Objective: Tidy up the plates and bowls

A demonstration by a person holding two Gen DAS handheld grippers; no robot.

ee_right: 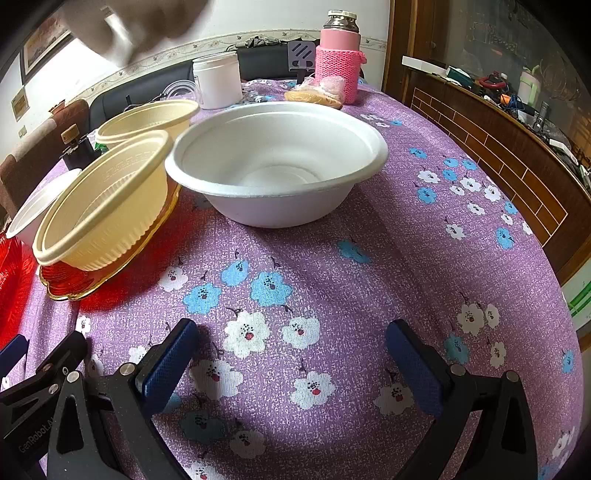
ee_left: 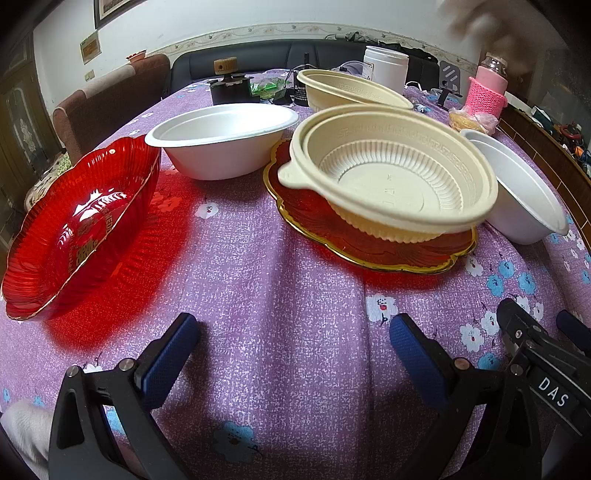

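In the left wrist view a deep red plate (ee_left: 74,229) lies at the left. A cream bowl (ee_left: 388,177) rests tilted on a flat red gold-rimmed plate (ee_left: 314,218). A white bowl (ee_left: 221,144) stands behind, another white bowl (ee_left: 517,192) at the right, a second cream bowl (ee_left: 351,92) farther back. My left gripper (ee_left: 291,339) is open and empty above the cloth. My right gripper (ee_right: 288,347) is open and empty, in front of a white bowl (ee_right: 277,166); the cream bowl (ee_right: 107,206) on the flat red plate (ee_right: 70,284) is to its left.
A purple floral tablecloth (ee_right: 406,229) covers the table. At the far edge stand a white jar (ee_right: 218,77), a pink-sleeved bottle (ee_right: 338,59), a bagged snack (ee_right: 314,94) and small black items (ee_left: 231,88). A wooden counter (ee_right: 498,147) runs along the right. A blurred hand (ee_left: 476,22) shows above.
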